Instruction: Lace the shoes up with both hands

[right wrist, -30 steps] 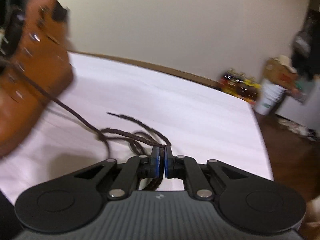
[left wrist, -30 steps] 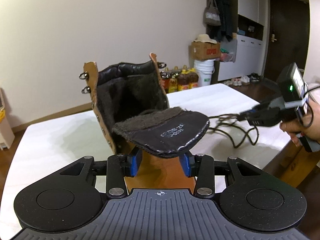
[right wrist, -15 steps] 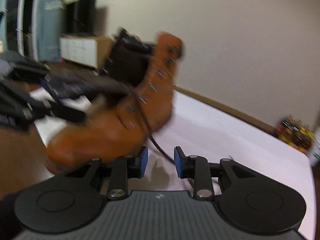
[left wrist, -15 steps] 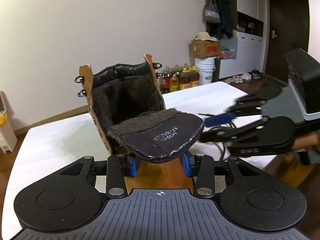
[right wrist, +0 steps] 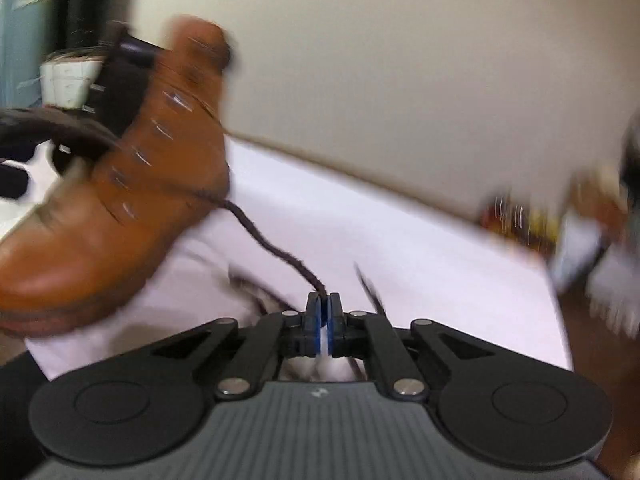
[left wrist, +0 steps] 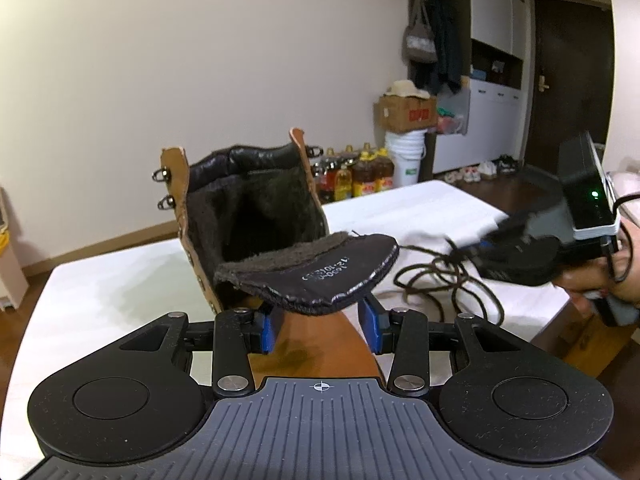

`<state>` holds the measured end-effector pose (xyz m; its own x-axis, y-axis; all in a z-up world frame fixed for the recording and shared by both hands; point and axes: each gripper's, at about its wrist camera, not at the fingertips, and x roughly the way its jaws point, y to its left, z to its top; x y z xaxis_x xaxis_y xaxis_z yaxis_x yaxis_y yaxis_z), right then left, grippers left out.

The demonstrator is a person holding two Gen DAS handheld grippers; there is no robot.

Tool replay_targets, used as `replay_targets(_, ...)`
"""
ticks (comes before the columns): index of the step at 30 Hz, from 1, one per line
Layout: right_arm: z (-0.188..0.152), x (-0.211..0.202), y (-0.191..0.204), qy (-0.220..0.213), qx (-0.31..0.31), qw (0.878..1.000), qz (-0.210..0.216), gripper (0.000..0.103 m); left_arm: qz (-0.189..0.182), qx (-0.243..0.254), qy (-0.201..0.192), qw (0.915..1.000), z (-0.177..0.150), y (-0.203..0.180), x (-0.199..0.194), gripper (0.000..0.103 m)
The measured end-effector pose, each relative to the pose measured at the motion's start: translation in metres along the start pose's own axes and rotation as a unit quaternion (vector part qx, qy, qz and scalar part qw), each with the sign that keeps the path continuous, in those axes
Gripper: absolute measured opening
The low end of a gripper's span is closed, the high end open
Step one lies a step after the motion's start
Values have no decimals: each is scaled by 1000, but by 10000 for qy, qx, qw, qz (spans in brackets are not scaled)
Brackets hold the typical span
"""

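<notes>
Here, lace (right wrist: 280, 248) between right tool (right wrist: 324, 312) pads.

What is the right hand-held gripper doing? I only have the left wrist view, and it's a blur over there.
Observer: In the right wrist view, the right hand-held gripper is shut on the dark lace.
Operator: Does that strand go to the boot?
Observer: Yes. It runs from the closed jaws up to the eyelet row on the outer side of the brown boot.
</notes>
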<state>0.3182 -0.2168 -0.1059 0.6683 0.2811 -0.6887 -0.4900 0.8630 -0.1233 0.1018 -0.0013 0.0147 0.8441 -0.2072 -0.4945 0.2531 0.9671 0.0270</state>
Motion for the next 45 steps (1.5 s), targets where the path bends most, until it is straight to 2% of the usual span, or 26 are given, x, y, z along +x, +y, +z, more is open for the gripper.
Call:
replay_targets(2, -7, -15, -1, -87, 48, 9993, 367, 20, 33, 4, -21, 10000, 2, 1, -2, 43)
replay_targets(5, -11, -31, -2, -163, 298, 9993, 148, 20, 110, 35, -76, 9999, 6, 2, -5, 43)
replay_targets(8, -13, -43, 1, -444, 615, 9969, 229, 20, 222, 161, -83, 9996, 13, 2, -3, 43)
replay_targets(11, -7, -38, 8, -677, 718, 9947, 289, 20, 342, 273, -103, 9990, 21, 3, 4, 43)
replay_targets(15, -7, -56, 16, -1131, 898, 9863, 793, 20, 595, 495, -269, 9966, 40, 8, 18, 43)
replay_targets(19, 10, -56, 44, -1374, 614, 9827, 1079, 20, 613, 384, -432, 9964, 52, 18, 19, 43)
replay_targets(25, 51, -43, 88, -1657, 5, 9766, 1374, 20, 800, 269, -618, 9945, 39, 36, -12, 44)
replay_targets(30, 93, -21, 116, -1784, -81, 9752, 1310, 20, 1105, 44, -658, 9917, 19, 56, -40, 44)
replay_targets(34, 112, 5, 122, -1549, 176, 9827, 1000, 17, 1185, -141, -554, 9913, 3, 72, -48, 44)
replay_targets(39, 135, 37, 130, -1260, 469, 9889, 628, 19, 1176, -278, -338, 9921, -15, 88, -42, 44)
replay_targets(42, 137, 42, 134, -1188, 412, 9904, 566, 19, 1031, -424, -212, 9935, -23, 93, -37, 44)
replay_targets(45, 139, 40, 134, -1177, 369, 9908, 555, 19, 1000, -357, -66, 9943, -28, 88, -30, 44)
